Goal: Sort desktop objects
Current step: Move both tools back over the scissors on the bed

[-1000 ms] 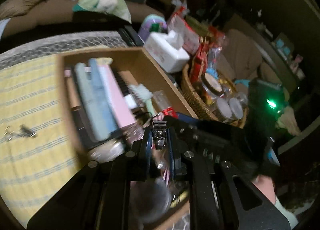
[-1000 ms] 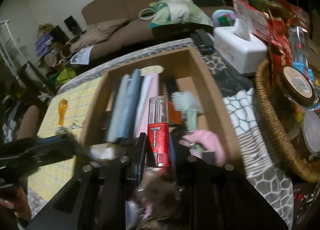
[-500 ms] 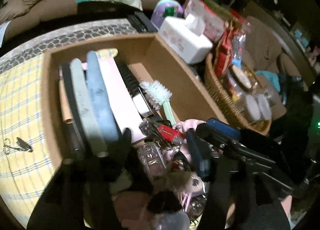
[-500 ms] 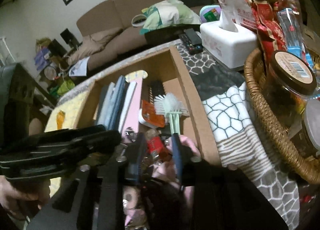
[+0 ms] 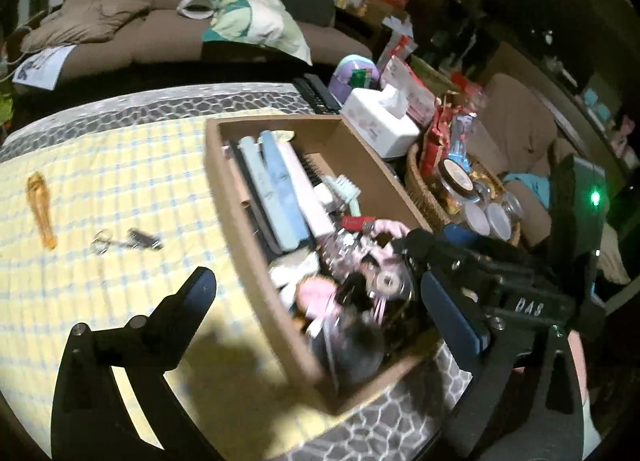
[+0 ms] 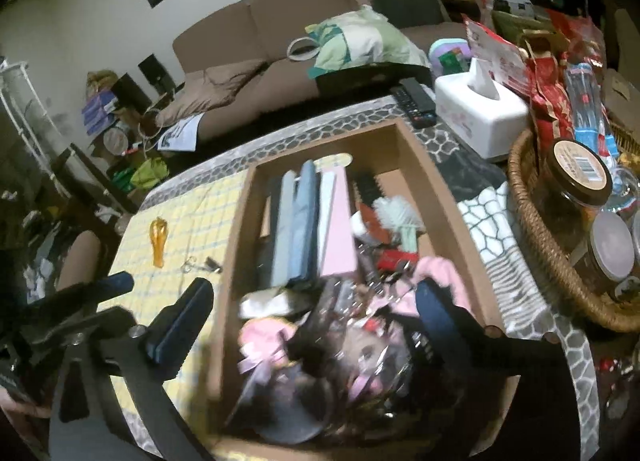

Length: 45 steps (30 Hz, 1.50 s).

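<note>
A cardboard box (image 5: 236, 217) (image 6: 436, 197) stands on the table, crammed with slim cases, a green brush (image 6: 402, 217), pink things and a red-capped item (image 5: 357, 222) (image 6: 394, 259). My left gripper (image 5: 324, 301) hovers over the box's near end, its jaws opening wide, with nothing pressed between the pads. My right gripper (image 6: 312, 313) hangs over the same end, jaws also opening and gripping nothing. An orange comb-like piece (image 5: 40, 209) (image 6: 158, 237), small scissors (image 5: 102, 241) and a black clip (image 5: 144, 239) lie on the yellow checked cloth (image 5: 120, 165) left of the box.
A wicker basket (image 5: 424, 185) (image 6: 536, 229) of jars and snack packs stands right of the box. Behind it are a white tissue box (image 5: 380, 121) (image 6: 480, 113) and a black remote (image 6: 416, 101). A brown sofa (image 6: 280, 21) lies beyond the table.
A second ago the left gripper pinched a small metal clip and the right one a red-capped clear bottle. Both have let go over the box, spread wide and drawn back upward.
</note>
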Tool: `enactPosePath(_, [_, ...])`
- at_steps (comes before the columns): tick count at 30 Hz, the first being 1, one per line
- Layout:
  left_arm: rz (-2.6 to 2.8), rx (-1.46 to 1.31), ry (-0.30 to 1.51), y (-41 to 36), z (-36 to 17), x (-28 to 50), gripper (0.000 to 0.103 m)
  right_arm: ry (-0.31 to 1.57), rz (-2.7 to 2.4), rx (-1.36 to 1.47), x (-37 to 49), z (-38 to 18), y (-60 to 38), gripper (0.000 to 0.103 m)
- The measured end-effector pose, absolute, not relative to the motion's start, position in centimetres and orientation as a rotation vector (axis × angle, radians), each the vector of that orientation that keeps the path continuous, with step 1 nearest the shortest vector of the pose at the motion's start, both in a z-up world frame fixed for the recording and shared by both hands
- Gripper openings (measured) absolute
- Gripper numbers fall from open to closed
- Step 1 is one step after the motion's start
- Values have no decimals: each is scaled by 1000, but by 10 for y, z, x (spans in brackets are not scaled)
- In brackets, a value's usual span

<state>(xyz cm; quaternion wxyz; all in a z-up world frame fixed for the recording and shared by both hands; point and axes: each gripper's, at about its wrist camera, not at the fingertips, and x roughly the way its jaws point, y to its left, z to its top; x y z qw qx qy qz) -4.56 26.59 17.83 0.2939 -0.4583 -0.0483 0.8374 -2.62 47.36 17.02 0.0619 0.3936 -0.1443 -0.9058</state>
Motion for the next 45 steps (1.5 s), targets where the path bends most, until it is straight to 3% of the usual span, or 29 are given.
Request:
enactPosePath(11, [2412,-1194,-36,180,194,13,103,-312,-2704,1168,10,196,395,103])
enactPosePath(25, [2535,-1221,-105,83,187,30,103,-154,-2637,1194,14,188,298,103])
enactPosePath(38, [2623,-1347,-343,-16,123,-17,103,30,-2481,1290,-23,122,225,101])
enactPosePath(45, [2632,-1386,-500,-34,85,-45,103,-102,-2446,1319,-61,78,225,99])
